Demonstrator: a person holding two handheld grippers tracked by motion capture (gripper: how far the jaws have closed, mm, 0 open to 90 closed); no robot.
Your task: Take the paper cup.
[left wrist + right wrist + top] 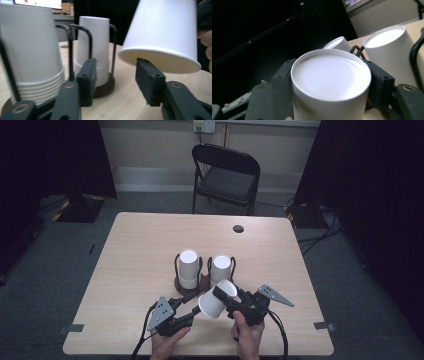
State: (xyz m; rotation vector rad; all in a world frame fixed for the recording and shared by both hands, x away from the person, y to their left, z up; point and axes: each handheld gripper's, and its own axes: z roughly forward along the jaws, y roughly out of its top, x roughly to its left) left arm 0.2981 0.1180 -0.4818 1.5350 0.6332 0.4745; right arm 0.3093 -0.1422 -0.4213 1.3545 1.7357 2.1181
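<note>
Paper cup [216,299], white and tipped on its side, was pinched across its body by the right gripper [226,298], whose jaws pressed on opposite walls near the cup's closed base. In the right gripper view the base of this cup [331,77] faced the camera, with a black jaw hugging either side. The cup's open rim pointed toward the left gripper [196,312], which sat just beside it, lower and to the side. That tool's jaws stood half spread and pressed on nothing; in the left gripper view one pad [149,82] reached just under the cup's rim [160,62], while the other jaw stayed clear of it, and whether the pad touched the rim could not be told. Beyond both tools, farther up the wooden table [140,250], two stacks of upturned white cups stood in dark wire holders: the left stack [188,268] and the right stack [220,267], side by side, just ahead of the held cup.
</note>
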